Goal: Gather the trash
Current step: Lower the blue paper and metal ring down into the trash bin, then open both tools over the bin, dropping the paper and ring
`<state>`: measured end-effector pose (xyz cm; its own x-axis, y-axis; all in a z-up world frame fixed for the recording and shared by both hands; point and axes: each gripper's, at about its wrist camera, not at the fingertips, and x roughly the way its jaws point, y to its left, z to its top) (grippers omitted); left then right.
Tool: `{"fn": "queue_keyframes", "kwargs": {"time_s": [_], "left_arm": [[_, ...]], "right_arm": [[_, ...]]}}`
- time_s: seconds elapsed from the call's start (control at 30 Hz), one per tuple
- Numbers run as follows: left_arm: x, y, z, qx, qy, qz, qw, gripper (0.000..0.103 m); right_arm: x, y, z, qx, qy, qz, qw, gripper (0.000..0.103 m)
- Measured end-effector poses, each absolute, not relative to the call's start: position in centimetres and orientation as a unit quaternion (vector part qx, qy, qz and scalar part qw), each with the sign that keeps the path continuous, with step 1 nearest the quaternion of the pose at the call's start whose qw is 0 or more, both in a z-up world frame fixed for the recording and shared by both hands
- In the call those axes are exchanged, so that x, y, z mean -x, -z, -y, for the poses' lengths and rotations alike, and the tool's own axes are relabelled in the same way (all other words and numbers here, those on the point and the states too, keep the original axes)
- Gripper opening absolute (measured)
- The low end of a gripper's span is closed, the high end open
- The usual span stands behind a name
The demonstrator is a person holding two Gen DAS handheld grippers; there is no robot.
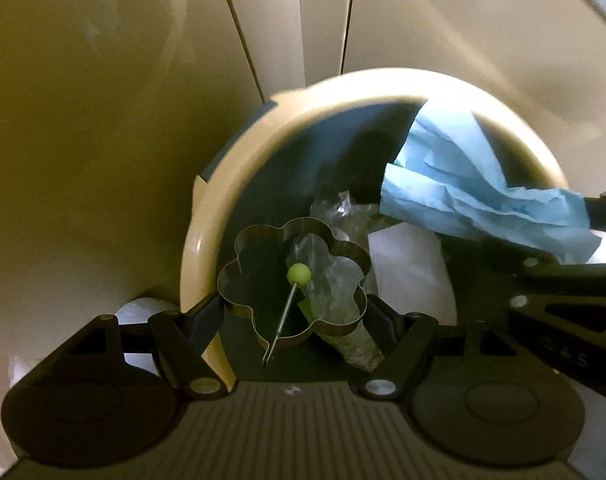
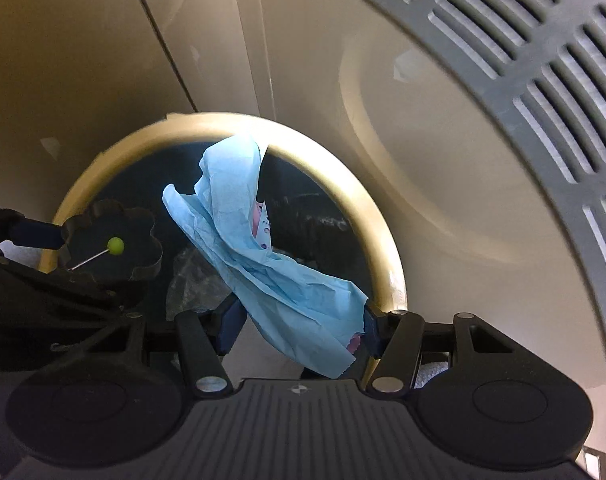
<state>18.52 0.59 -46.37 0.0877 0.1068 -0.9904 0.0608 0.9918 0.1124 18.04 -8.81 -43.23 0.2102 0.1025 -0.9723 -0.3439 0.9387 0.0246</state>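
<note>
Over the bin, blue tissue sits pinched in the right tool.

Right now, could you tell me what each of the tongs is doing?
Left tongs: closed on flower-shaped metal ring.
Right tongs: closed on blue tissue.

Black grippers; blue-padded jaws; silver screws.

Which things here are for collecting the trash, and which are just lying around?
For the job:
- bin
- blue paper, held in the right tongs
- flower-shaped metal ring with green-ball pin, held in the left tongs
- clear wrapper and white paper, already in the bin

Just lying around:
- slatted grey basket
- floor
</note>
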Motion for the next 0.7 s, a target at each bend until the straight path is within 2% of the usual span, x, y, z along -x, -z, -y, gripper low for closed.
{"fn": "queue_keyframes", "kwargs": {"time_s": [0.2,0.53,0.7], "left_arm": [[-19.0,48.6,-0.2,-0.083,-0.019,-0.692,0.717,0.08],[-19.5,49.5,-0.1,-0.089,-0.018,-0.697,0.711,0.081],[-20.1,49.5,-0.5,-0.072,-0.01,-0.717,0.693,0.085]], "right_arm": [[-19.1,44.7,7.6,0.107,-0.144,-0.628,0.757,0.061],[-20.1,44.9,7.7,0.103,-0.145,-0.638,0.749,0.061],[-20.5,45.2,8.5,0.092,-0.149,-0.644,0.745,0.064]]}}
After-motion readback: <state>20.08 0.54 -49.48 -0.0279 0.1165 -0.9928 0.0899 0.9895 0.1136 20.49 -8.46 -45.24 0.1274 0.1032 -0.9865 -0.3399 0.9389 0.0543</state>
